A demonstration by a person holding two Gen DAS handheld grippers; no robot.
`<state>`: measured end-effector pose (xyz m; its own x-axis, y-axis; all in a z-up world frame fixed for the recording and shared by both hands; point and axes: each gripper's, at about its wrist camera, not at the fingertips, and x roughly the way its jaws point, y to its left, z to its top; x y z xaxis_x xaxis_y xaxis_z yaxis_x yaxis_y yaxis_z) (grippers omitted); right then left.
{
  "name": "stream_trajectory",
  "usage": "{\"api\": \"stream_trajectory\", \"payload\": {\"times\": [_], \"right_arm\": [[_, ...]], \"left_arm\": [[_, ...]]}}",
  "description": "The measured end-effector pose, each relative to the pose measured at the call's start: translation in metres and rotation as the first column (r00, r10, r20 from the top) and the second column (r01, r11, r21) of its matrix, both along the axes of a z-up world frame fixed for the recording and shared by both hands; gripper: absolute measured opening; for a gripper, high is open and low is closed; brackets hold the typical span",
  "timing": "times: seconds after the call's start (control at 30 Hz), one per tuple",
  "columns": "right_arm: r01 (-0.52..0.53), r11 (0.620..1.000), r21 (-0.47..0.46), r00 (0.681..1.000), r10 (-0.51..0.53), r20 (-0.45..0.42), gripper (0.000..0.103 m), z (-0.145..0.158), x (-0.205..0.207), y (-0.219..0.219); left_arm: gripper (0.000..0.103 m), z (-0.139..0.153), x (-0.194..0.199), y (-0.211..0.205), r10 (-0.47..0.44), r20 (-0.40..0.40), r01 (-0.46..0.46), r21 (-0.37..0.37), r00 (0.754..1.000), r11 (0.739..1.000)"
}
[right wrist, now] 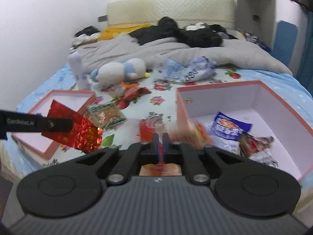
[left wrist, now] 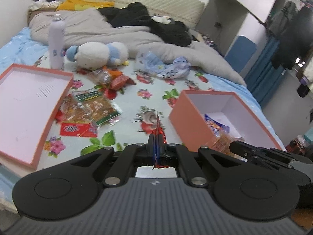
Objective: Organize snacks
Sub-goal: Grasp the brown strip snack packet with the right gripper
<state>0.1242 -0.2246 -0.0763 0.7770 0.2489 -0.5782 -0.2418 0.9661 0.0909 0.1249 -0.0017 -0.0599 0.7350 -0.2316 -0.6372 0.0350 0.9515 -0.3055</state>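
Snack packets point(left wrist: 92, 107) loose on floral bed between pink boxes point(left wrist: 187, 115), left gripper point(left wrist: 156, 143) clamping red foil packet point(right wrist: 78, 129), right gripper point(right wrist: 160, 139) pinching blurred red packet point(right wrist: 160, 152).

We find the left gripper point(left wrist: 156, 146) clamped on a red foil snack packet point(left wrist: 157, 129), held edge-on above the floral bedsheet point(left wrist: 135, 101). The pink box point(left wrist: 187, 121) at right holds a blue packet point(left wrist: 216, 126). The box lid point(left wrist: 58, 105) lies at left, with loose snack packets point(left wrist: 92, 107) just beside it. The right gripper point(left wrist: 237, 145) intrudes at lower right, over the box's near corner.
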Motion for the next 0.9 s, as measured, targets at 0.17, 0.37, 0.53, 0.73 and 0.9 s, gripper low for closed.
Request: {"api": "stream_trajectory", "payload": {"times": [0.17,0.37,0.53,0.73,0.9], "right_arm": [[0.044,0.999,0.009,0.999,-0.044,-0.032,0.005,-0.015,0.000,-0.013],[0.049,0.996,0.080,0.995,-0.042,-0.086,0.007,-0.037,-0.013,-0.018],[0.014,0.995,0.101,0.991,-0.001,-0.135,0.009,-0.060,-0.018,-0.011],[-0.061,0.991,0.117,0.985,0.079,-0.151,0.063,-0.070,-0.011,-0.005],[-0.108,0.991,0.076,0.968,0.122,-0.219,0.062,-0.087,0.000,0.011]], "left_arm": [[0.001,-0.004,0.004,-0.017,-0.045,0.002,0.045,0.000,0.999,0.999],[0.001,-0.020,0.010,-0.021,-0.052,-0.028,0.053,0.000,0.998,0.999],[0.001,-0.040,0.021,-0.016,-0.039,-0.053,0.040,0.015,0.998,0.999],[0.001,-0.067,0.036,-0.008,-0.031,-0.095,0.034,0.026,0.995,0.999],[0.001,-0.090,0.048,-0.007,-0.042,-0.130,0.045,0.024,0.991,0.999]]}}
